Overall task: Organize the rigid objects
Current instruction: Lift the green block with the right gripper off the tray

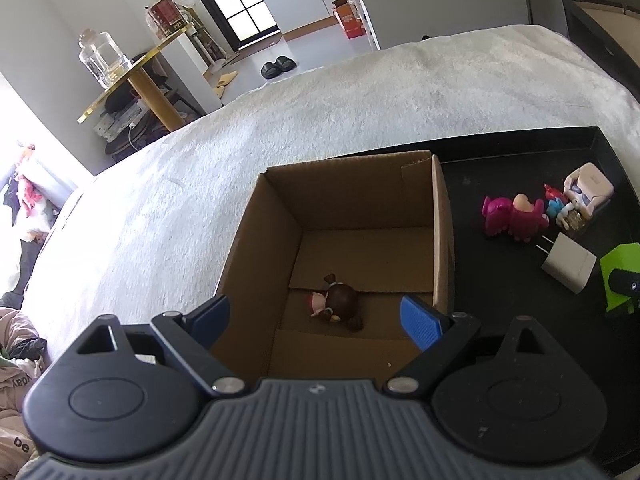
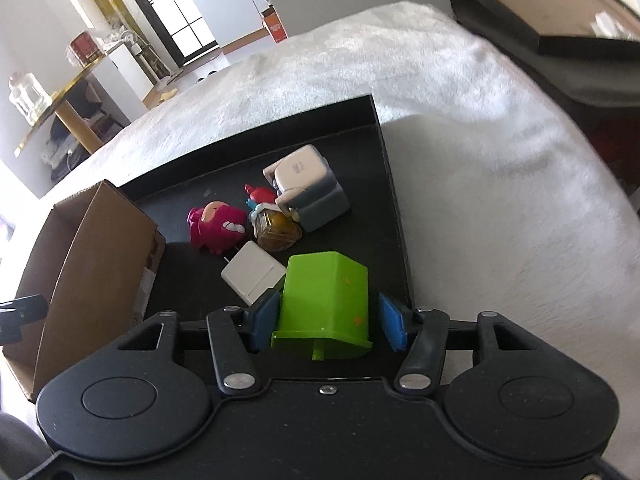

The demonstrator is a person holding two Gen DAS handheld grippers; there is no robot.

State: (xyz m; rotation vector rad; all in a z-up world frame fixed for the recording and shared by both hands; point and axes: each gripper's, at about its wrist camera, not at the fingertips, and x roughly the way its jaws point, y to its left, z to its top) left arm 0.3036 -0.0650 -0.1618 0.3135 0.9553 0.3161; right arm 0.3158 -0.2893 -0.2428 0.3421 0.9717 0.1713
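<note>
An open cardboard box [image 1: 276,216] stands on a white fluffy cover, and a brown-haired doll figure [image 1: 338,306] lies on its floor. My left gripper [image 1: 316,320] is open and empty above the box's near side. A black tray [image 2: 394,184] beside the box holds a pink toy [image 2: 218,226], a white charger [image 2: 254,272], an amber bottle [image 2: 278,230], a small red and blue figure [image 2: 260,194], a grey and white block [image 2: 308,184] and a green plastic piece [image 2: 326,300]. My right gripper [image 2: 328,322] is open, with its fingers on either side of the green piece; the right pad stands apart from it.
The box [image 2: 92,256] stands to the left of the tray [image 1: 520,148]. The white cover [image 1: 280,112] spreads around both. A gold side table [image 1: 124,76] with glass jars stands beyond the far left edge. A dark framed board [image 2: 560,20] lies at the far right.
</note>
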